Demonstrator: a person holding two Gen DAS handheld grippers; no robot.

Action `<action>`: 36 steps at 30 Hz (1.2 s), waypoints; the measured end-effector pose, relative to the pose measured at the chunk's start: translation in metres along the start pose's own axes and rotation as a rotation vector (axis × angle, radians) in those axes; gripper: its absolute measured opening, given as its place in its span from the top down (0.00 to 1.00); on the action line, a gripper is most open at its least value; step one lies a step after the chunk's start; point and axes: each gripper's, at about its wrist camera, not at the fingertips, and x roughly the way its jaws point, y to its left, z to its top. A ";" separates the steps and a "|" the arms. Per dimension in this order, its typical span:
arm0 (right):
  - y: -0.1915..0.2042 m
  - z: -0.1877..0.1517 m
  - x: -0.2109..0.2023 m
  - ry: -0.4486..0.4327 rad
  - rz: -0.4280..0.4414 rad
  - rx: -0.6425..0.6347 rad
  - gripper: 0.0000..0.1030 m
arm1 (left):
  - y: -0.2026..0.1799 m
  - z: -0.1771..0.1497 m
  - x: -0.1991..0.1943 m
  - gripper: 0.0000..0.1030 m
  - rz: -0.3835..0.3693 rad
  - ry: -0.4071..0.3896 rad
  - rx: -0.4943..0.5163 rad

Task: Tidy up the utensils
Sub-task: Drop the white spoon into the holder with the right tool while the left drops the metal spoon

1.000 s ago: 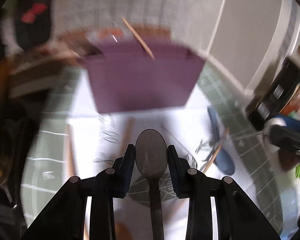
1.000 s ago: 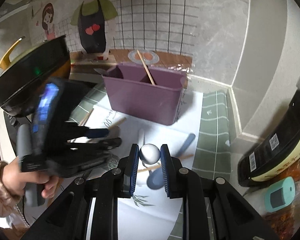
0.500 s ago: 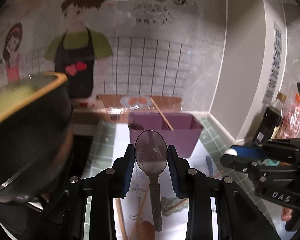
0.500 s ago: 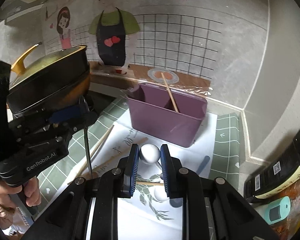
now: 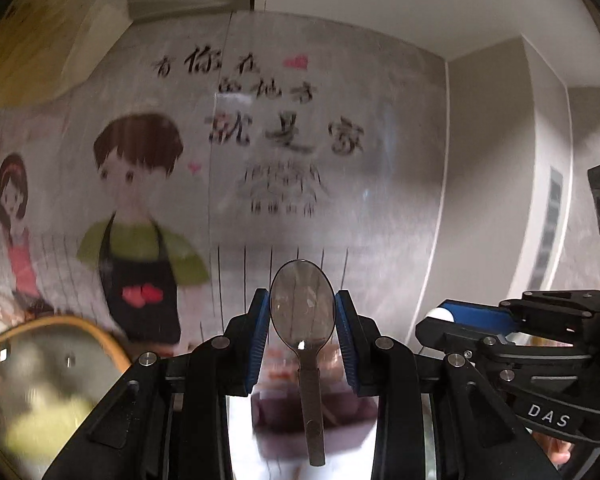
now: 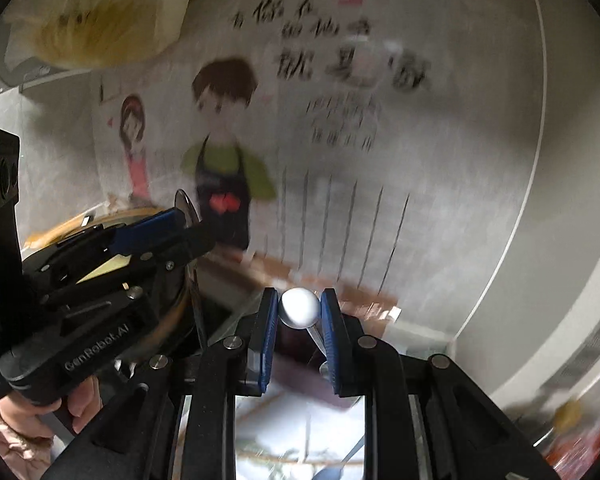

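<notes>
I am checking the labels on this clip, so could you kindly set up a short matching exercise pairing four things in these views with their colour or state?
Things:
1. metal spoon
2. white spoon
3. organiser box
4. pot

Descriptions:
A. purple, blurred, low behind the fingers
B. clamped in the left gripper, bowl pointing up
C. yellow-rimmed, at the left edge
D. pale rounded end pinched in the right gripper

Pairs: 1-B, 2-D, 3-A, 4-C

Dim indoor light; heavy motion blur on wall decal (image 5: 140,216), sharp only near gripper fingers (image 6: 268,332); glare on spoon (image 5: 302,312); fisheye vignette corners.
</notes>
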 end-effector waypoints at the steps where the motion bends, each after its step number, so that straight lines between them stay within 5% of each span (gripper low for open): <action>1: -0.003 0.013 0.000 -0.015 -0.014 -0.004 0.80 | 0.002 0.007 0.005 0.67 0.004 -0.008 -0.001; 10: -0.030 0.039 0.044 0.002 -0.050 0.053 0.80 | 0.009 0.000 0.071 0.67 0.028 -0.007 0.004; 25: -0.048 -0.051 0.171 0.253 -0.011 0.154 0.80 | 0.031 -0.099 0.170 0.67 0.105 0.190 -0.024; 36: -0.061 -0.105 0.219 0.365 -0.014 0.195 0.80 | 0.035 -0.163 0.210 0.67 0.122 0.347 -0.042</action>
